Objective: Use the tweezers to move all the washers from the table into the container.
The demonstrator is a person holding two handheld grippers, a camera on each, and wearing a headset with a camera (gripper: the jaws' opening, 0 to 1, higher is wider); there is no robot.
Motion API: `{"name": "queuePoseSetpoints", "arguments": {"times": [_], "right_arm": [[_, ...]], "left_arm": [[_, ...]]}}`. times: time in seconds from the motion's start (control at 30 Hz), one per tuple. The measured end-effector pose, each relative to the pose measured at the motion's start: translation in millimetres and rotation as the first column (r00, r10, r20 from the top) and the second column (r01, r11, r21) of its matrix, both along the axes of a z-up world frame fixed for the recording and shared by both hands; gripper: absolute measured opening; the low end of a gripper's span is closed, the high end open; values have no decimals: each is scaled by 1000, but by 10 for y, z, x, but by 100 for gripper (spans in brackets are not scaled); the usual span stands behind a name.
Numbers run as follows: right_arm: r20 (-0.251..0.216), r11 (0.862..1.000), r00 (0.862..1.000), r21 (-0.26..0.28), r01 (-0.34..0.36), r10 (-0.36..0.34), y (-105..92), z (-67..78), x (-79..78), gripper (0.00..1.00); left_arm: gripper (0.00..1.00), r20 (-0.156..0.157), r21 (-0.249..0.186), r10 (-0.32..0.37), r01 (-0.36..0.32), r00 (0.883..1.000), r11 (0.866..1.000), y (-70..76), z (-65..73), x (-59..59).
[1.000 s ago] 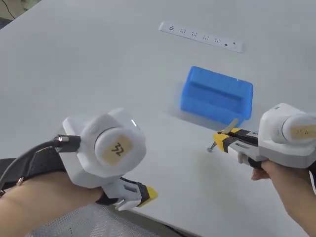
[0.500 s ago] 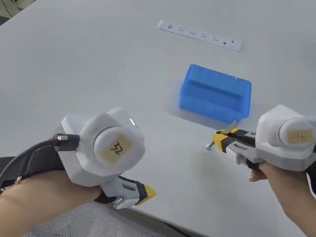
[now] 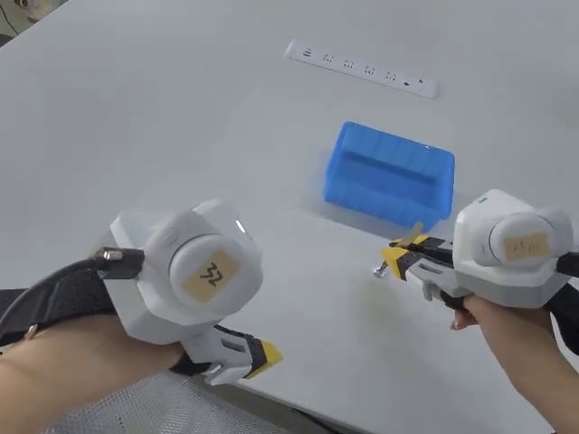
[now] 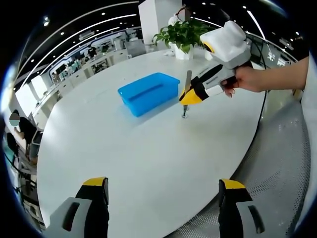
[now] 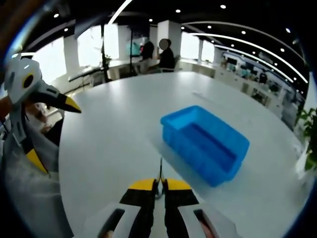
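The blue container [image 3: 389,176] [image 4: 148,91] [image 5: 208,141] stands open-topped on the white table [image 3: 181,136]. My right gripper [image 3: 403,258] [image 5: 159,184] is shut on thin metal tweezers [image 3: 387,265] [image 4: 186,96] [image 5: 160,171], just in front of the container's near side. The tweezers point down, with their tips at or just above the table. Whether a washer sits in the tips is too small to tell. My left gripper [image 3: 258,357] [image 4: 163,184] hangs open at the table's near edge with nothing between its jaws.
A white power strip [image 3: 362,68] lies beyond the container. The table's near edge [image 3: 298,411] runs under both hands, with a grey mesh chair seat [image 3: 154,407] below it. A potted plant [image 4: 183,37] stands at the table's far end.
The right gripper's body has drifted slightly left, while the tweezers' tips stay at the same spot by the container. The left gripper has held still.
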State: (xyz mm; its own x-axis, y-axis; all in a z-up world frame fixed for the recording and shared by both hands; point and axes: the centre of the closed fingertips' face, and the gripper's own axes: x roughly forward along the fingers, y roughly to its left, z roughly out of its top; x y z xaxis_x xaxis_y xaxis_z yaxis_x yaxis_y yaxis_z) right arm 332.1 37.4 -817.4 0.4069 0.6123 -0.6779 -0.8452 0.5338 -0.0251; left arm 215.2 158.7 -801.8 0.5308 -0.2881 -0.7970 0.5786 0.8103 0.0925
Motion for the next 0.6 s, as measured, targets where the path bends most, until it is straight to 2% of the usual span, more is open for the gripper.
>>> {"name": "queuePoseSetpoints", "arguments": {"times": [0.1, 0.2, 0.37, 0.6], "right_arm": [[-4, 1000, 1000, -1, -6, 6, -4, 14, 24, 2], [-2, 1000, 1000, 10, -6, 6, 0, 81, 52, 2], [0, 999, 1000, 35, -13, 13, 31, 196, 88, 2], [38, 998, 999, 60, -20, 17, 76, 379, 188, 2]], "left_arm": [[94, 7, 3, 0, 0, 1000, 1000, 13, 17, 10], [94, 9, -2, 5, -5, 1000, 1000, 23, 27, 20], [94, 8, 15, -4, 4, 1000, 1000, 26, 30, 27], [94, 9, 20, -16, 16, 1000, 1000, -4, 49, 47]]}}
